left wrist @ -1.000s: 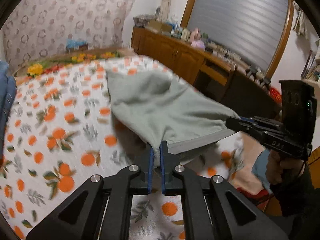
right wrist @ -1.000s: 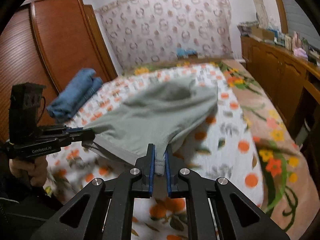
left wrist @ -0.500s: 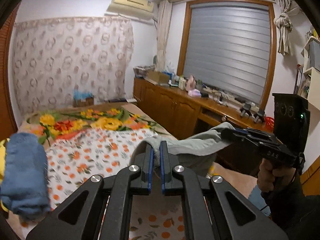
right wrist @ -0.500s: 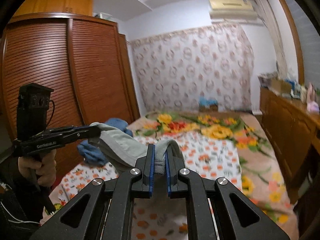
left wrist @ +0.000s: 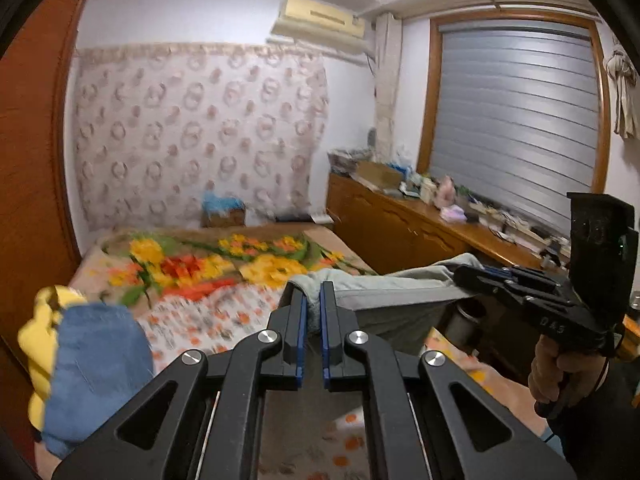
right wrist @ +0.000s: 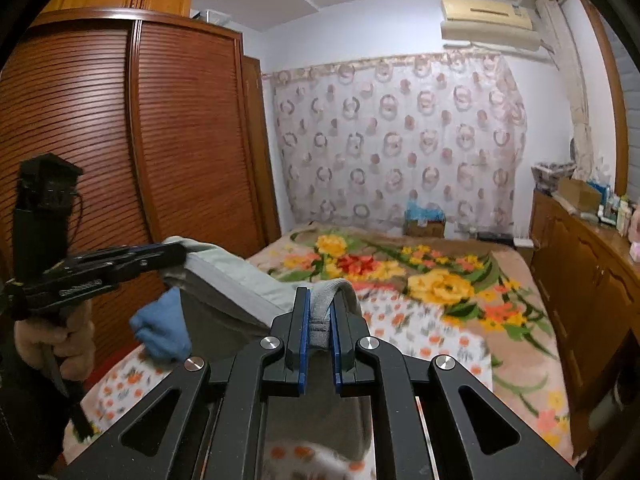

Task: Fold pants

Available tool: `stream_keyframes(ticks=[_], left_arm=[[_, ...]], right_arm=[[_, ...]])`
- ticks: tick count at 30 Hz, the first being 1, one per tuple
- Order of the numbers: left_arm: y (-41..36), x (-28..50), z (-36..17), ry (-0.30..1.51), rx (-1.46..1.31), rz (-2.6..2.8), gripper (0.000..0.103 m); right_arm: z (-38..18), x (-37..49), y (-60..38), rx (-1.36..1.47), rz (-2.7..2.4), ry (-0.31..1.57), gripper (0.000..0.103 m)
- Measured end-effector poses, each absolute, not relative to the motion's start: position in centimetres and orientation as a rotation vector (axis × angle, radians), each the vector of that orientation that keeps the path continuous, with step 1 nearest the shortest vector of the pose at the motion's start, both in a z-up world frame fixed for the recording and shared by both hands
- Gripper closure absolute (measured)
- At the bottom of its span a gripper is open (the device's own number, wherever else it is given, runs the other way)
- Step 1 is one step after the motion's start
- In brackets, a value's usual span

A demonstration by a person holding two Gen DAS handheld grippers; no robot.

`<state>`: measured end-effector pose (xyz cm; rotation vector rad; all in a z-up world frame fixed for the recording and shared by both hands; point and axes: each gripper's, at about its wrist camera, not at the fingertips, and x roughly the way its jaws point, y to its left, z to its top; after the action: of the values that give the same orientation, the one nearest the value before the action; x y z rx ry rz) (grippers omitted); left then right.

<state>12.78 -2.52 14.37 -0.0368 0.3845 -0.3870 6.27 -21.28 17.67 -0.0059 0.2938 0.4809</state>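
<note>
The left gripper (left wrist: pixel 313 300) and the right gripper (right wrist: pixel 319 300) each pinch one end of the grey pants' (left wrist: pixel 400 304) waistband. The pants hang stretched between them, up in the air over the bed's (right wrist: pixel 500 320) near edge.

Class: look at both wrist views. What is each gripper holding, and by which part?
Both hold the grey-green pants: the left gripper and right gripper each pinch one end of the waistband.
</note>
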Motion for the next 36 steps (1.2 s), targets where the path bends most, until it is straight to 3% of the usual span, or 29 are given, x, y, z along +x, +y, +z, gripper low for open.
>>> stream_keyframes(ticks=[5,15,36], left_arm=[[-1.9,11.3,13.3,0.377,0.007,-0.361,0.096],[0.2,7.2,-2.3,0.692,-0.053,-0.367,0.096],[-0.4,2.6,-4.3,0.733,-0.068,-0.368,0.096]], right_arm=[[16.7,7.5,-19.4,-0.020,0.497,0.287,0.094],[3.1,7.3,-16.5,-0.059,0.578,0.581,0.094],[-0.4,3.2,-17.7,-0.028,0.620,0.626,0.094]])
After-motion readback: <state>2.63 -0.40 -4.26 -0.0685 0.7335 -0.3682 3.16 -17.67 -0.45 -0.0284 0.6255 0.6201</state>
